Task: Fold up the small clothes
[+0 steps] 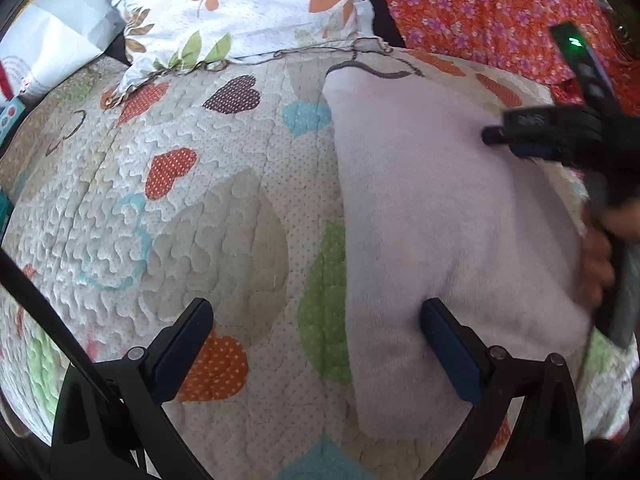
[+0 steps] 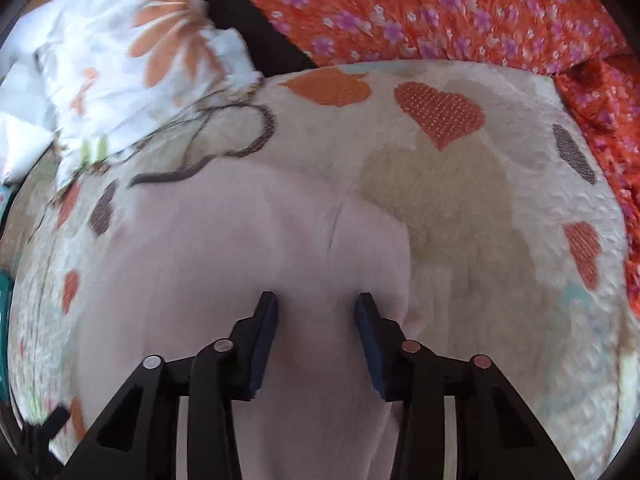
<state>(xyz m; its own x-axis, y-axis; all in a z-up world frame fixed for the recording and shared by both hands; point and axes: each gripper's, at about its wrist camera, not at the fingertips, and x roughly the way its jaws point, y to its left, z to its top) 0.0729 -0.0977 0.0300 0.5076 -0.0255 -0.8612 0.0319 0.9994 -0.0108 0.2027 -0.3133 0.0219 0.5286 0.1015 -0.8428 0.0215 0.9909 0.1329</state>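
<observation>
Beneath both tools, a pale pink garment (image 1: 448, 208) lies spread on a quilt (image 1: 208, 208) patterned with hearts. The left tool (image 1: 316, 312) hangs with its fingers spread wide and empty: one fingertip sits over the bare quilt, the other over the pink cloth, so the garment's near edge runs between them. Ahead of it and to its right, the right tool (image 1: 496, 136) reaches in over the far side of the garment; that part of the picture is blurred.

In the right wrist view, the right tool (image 2: 316, 304) is parted about halfway, with the pink garment (image 2: 248, 248) showing between and below its fingers; whether they touch the cloth cannot be told. Beyond it lie a white pillow with orange flowers (image 2: 132, 60) to the left and an orange floral cloth (image 2: 460, 8) at the far side.
</observation>
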